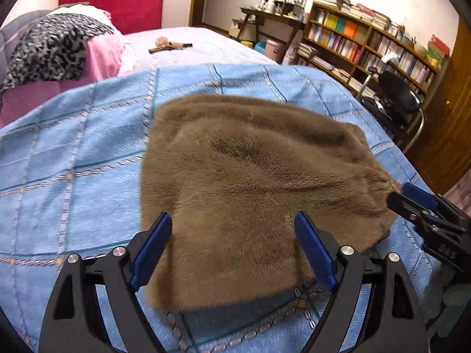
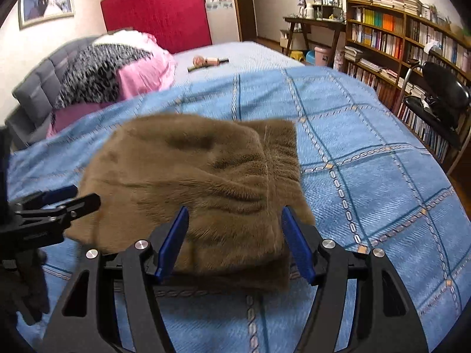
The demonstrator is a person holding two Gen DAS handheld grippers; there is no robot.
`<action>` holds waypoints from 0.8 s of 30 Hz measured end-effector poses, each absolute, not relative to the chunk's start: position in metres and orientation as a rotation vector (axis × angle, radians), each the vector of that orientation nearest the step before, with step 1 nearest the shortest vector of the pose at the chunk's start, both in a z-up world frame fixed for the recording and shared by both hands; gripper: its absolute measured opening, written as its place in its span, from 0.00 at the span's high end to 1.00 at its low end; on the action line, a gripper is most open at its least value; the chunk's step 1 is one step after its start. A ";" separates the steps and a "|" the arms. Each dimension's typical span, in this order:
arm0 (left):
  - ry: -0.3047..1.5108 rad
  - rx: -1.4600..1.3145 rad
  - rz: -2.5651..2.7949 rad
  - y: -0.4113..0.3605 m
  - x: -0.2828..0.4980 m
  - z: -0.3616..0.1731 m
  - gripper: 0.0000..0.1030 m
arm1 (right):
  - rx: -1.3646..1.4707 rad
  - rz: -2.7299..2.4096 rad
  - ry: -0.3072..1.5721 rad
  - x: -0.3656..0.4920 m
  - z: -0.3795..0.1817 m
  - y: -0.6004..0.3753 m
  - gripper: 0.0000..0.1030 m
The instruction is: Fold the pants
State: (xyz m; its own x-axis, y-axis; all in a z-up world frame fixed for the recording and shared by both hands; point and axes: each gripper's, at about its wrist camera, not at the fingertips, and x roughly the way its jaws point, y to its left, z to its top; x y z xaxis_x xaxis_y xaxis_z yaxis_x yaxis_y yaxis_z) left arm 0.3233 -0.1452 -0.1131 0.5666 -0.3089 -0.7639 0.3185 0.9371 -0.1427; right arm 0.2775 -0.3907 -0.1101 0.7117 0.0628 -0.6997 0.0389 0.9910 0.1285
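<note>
The pants lie on the blue bedspread near its front edge, folded into a thick brown plush bundle, with the gathered waistband showing along the right side. To my eye the fold looks about done, so the risks are small ones. The pile is fluffy and springy, and the top layer could creep or puff back open if nothing presses it flat. The front edge of the bundle already looks a little lifted, with shadow under it, so a fingertip passing low could catch the nap and drag a layer askew. The bundle also sits close to the bed's edge, and a nudge toward the person could slide it off. The left gripper hangs over the near left part of the bundle, its blue pads spread wide, clamping nothing; I cannot tell whether the tips brush the fur. The right gripper hovers over the near right part, beside the waistband, also spread wide and empty. Each shows in the other's view, at the bundle's outer corners.
</note>
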 end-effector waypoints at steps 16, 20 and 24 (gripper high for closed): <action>0.727 0.118 -0.281 -0.149 0.249 -0.037 0.09 | 0.155 0.023 0.614 0.191 -0.048 -0.364 0.03; 0.688 0.101 -0.262 -0.147 0.238 -0.024 0.09 | 0.150 0.014 0.571 0.173 -0.035 -0.361 0.03; 0.651 0.131 -0.218 -0.150 0.229 -0.017 0.09 | 0.129 0.006 0.555 0.165 -0.030 -0.355 0.03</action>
